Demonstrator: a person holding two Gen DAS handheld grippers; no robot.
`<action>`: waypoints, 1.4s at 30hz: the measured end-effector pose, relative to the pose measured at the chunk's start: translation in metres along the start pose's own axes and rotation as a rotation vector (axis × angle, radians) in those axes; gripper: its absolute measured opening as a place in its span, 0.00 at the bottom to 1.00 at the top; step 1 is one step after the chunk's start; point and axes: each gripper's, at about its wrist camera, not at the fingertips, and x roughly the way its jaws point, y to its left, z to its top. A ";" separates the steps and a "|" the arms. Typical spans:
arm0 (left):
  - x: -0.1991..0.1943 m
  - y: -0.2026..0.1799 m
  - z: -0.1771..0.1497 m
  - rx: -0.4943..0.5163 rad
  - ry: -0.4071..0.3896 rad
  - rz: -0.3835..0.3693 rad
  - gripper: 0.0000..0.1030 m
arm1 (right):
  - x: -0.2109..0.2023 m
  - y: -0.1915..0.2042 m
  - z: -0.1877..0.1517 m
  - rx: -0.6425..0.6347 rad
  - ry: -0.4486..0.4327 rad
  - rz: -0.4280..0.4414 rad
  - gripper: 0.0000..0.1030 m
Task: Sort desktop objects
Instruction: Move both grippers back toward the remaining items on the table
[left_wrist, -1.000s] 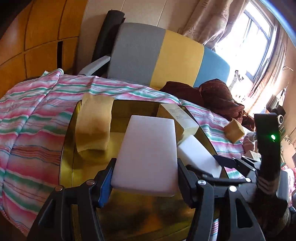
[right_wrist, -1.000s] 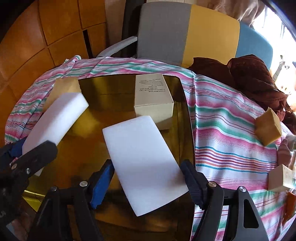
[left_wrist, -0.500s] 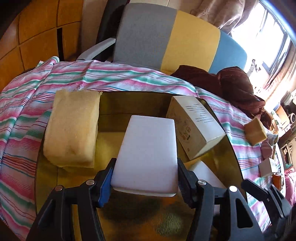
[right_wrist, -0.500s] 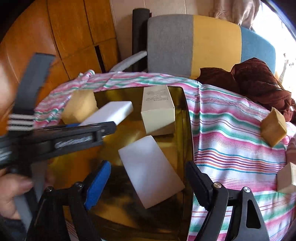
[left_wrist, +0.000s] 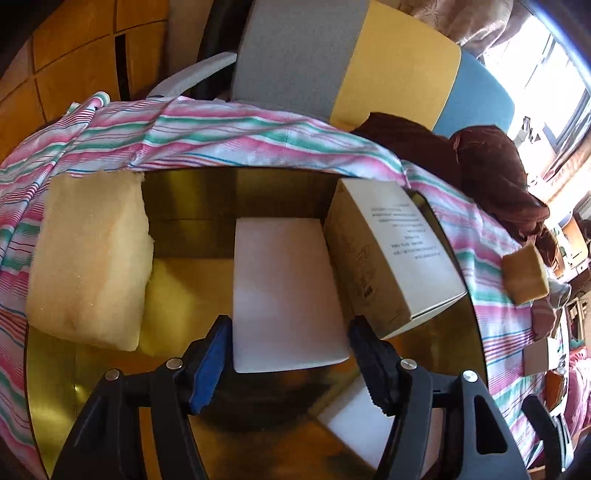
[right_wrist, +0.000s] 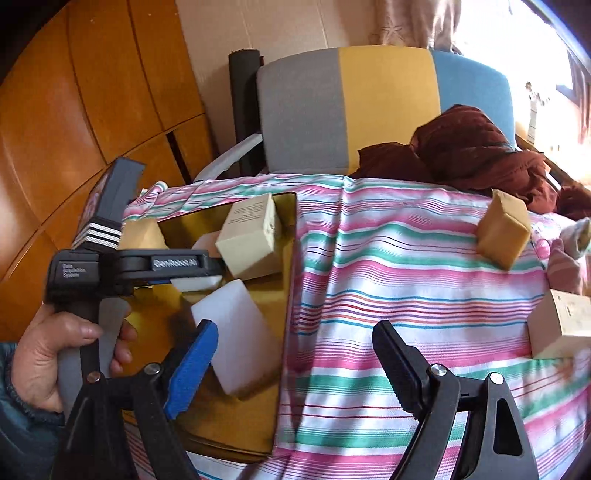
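We see the left gripper (left_wrist: 288, 354) closed on a white foam block (left_wrist: 284, 291), its two pads pressed against the block's near sides; the block lies flat in the gold tray (left_wrist: 184, 295), between a yellow sponge (left_wrist: 92, 258) at the tray's left edge and a cream carton (left_wrist: 391, 251) with printed text, which sits just beside the block on its right, tilted, in the tray's far right corner. A second white foam block (left_wrist: 354, 424) lies nearer the camera at the lower right of the tray, partly hidden by the gripper's right finger.

In the right wrist view we find the right gripper (right_wrist: 295, 362) spread wide and holding nothing; its blue-padded finger (right_wrist: 192, 365) overlaps the near white block (right_wrist: 236, 321) in the picture, though we cannot tell whether they touch, while its black finger hangs over the striped cloth (right_wrist: 406, 258). The left gripper's body crosses this view at left, gripped by a hand (right_wrist: 48, 354) in a dark blue sleeve (right_wrist: 22, 435).

Out on the cloth, well apart from the tray, we see a tan cube (right_wrist: 504, 238) at the far right and a pale box (right_wrist: 557, 325) nearer the right edge. A dark brown garment (right_wrist: 461, 147) is heaped behind them, in front of a grey, yellow and blue chair back (right_wrist: 351, 107)
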 end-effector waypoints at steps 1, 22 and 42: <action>-0.002 0.002 0.000 -0.009 0.000 -0.001 0.66 | -0.001 -0.004 -0.001 0.008 -0.001 -0.002 0.84; -0.065 -0.154 -0.030 0.403 -0.158 -0.127 0.67 | -0.025 -0.157 -0.071 0.165 0.018 -0.268 0.85; 0.025 -0.349 -0.031 0.680 -0.123 -0.144 0.70 | -0.033 -0.179 -0.083 0.217 -0.094 -0.066 0.97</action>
